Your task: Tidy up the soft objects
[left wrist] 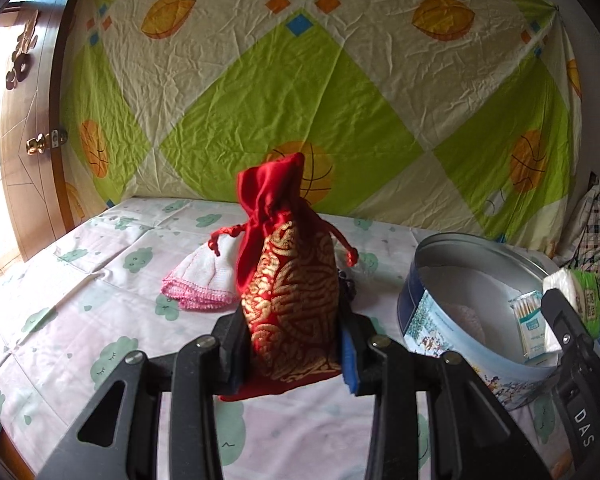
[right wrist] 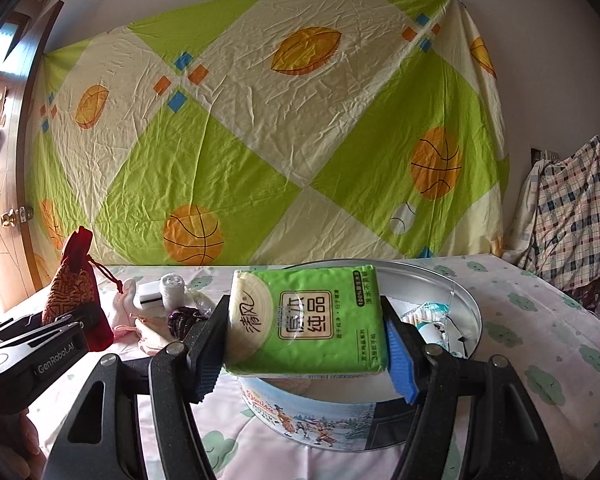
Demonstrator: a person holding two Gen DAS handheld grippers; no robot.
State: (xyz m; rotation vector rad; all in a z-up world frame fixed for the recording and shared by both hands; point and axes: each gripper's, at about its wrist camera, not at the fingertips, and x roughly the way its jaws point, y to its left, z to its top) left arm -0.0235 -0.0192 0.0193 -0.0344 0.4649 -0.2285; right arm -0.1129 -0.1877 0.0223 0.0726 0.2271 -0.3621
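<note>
Clamped between the right gripper's (right wrist: 306,342) pads, a green plastic tissue pack (right wrist: 312,320) hangs over the round metal cookie tin's (right wrist: 470,300) near rim, while the left gripper (left wrist: 294,350) pinches an upright red-and-gold drawstring pouch (left wrist: 292,280) above open bedsheet (left wrist: 80,280) left of it.

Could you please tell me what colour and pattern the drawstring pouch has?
The drawstring pouch is red with a gold swirling pattern, clearest in the left wrist view.

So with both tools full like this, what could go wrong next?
The red pouch is pinched low in the left tool, so its floppy top may tip or snag. The tissue pack in the right tool hangs over the tin, already holding packets, and might land crooked.
</note>
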